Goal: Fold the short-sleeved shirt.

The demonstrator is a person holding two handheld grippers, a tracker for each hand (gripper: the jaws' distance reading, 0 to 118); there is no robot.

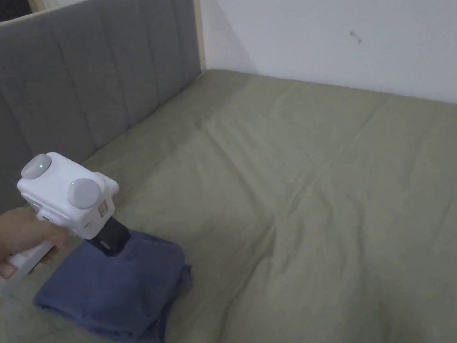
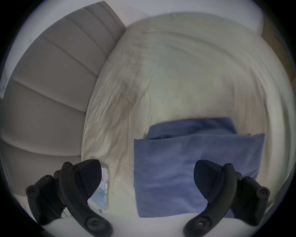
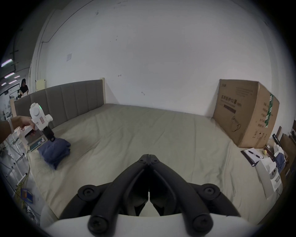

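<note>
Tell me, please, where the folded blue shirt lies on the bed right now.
In the head view the shirt lies at lower left on the green sheet, near the grey headboard, under the open left tongs.

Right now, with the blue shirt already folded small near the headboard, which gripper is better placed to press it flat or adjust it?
Left. The left gripper hangs open directly over the folded shirt. The right gripper is shut, well away over bare bed.

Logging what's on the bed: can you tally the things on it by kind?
Folded blue shirt: 1
Cardboard box: 1
Total: 2
</note>
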